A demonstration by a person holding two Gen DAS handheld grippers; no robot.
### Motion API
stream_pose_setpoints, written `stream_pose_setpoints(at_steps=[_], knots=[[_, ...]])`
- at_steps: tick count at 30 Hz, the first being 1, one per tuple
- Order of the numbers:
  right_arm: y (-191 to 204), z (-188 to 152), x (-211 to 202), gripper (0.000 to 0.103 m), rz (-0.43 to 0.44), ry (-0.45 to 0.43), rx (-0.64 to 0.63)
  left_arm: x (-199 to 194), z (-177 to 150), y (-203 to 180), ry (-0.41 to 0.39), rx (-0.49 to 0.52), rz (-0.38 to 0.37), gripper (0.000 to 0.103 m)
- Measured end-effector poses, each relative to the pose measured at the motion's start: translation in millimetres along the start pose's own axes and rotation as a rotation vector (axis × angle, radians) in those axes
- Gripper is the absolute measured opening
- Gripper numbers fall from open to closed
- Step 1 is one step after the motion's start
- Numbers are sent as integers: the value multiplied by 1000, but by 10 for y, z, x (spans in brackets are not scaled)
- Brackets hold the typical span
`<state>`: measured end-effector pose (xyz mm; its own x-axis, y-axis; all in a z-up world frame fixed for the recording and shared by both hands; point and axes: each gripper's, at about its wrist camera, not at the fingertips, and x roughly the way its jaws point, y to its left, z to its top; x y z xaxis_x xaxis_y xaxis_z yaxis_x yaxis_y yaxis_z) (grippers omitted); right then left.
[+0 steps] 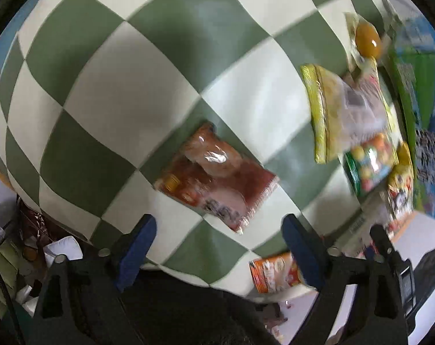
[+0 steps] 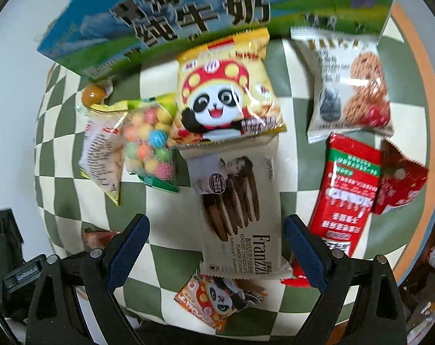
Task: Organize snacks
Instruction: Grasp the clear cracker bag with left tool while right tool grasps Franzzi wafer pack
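Both grippers, left gripper (image 1: 218, 240) and right gripper (image 2: 216, 238), gape unclenched; Franzzi cookie pack (image 2: 240, 210) lies between right's fingers.

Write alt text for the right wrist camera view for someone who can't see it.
The open right gripper hovers over a Franzzi chocolate cookie pack on a green-and-white checkered cloth. Around it lie a yellow panda snack bag, colourful candy balls, an oat cookie packet and red packets, with a blue-and-green milk carton box behind.

the left claw (image 1: 218, 247) hangs wide open over the checkered cloth (image 1: 102, 86), just short of a reddish-brown snack packet (image 1: 217, 176).
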<state>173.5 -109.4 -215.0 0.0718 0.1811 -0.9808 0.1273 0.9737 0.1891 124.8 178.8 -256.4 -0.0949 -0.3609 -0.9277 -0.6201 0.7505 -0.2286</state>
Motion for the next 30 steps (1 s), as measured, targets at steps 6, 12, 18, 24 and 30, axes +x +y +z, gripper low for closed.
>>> stream_pose_setpoints(at_steps=[6, 12, 18, 24, 30], knots=[[-19, 15, 111, 97, -76, -27, -29, -328, -11, -813, -267, 352, 138, 86], [70, 79, 268, 70, -113, -17, -80, -194, -16, -1771, -313, 723, 285, 86], [68, 12, 276, 62, -106, 10, -98, 321, 16, -2296, -228, 934, 447, 86], [175, -79, 384, 64, -167, 18, -147, 425, 49, -2253, -192, 852, 425, 50], [317, -253, 450, 63, -169, 36, -151, 361, -142, -1841, -121, 664, 317, 47]])
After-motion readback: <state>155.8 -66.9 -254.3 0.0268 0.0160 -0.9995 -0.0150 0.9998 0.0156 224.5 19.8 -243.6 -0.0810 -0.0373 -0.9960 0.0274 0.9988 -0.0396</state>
